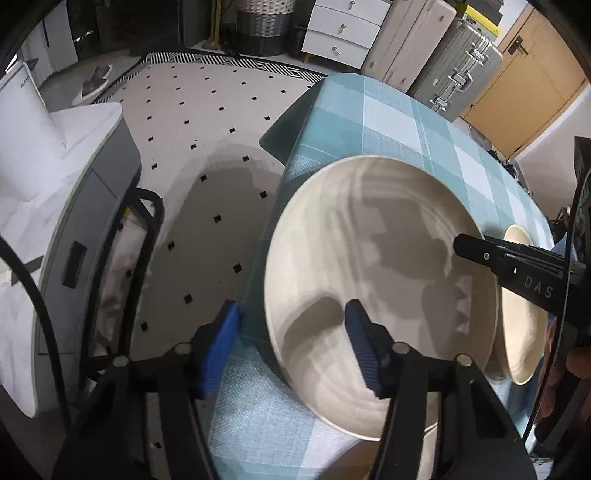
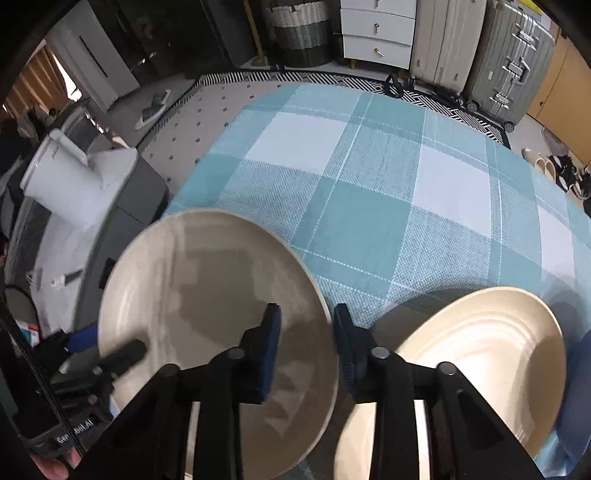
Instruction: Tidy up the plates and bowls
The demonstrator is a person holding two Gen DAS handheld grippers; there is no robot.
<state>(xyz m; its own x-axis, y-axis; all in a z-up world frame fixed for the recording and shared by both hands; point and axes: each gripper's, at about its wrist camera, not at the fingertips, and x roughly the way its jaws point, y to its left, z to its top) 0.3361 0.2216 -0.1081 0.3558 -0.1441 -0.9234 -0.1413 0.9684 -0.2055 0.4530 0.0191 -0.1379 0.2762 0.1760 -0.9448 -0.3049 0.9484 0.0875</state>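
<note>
Blue pads of the left gripper (image 1: 291, 345) sit closest in the left wrist view, straddling the left rim of the big cream plate (image 1: 380, 288): one pad outside over the tablecloth (image 1: 399, 122), the other over the plate's inner surface. Gap shows on both sides of the rim, so jaws not clamped; pads not pressing.

Right gripper (image 2: 306, 354) does the same at the plate's (image 2: 218, 325) right rim, one pad over the plate, one just outside it. Jaws narrower but still apart; can't see pads touching the rim, so no grip confirmed.

Plate lies near the table's left edge on the teal/white checked cloth. Just beside it on the right, a 2nd cream plate (image 2: 480, 373) w/ ringed ridges, rims nearly touching or slightly overlapped; can't tell which.

Beyond the table: dotted rug (image 1: 192, 122), white drawer unit (image 1: 343, 29), suitcases (image 1: 454, 62) along the far wall.
</note>
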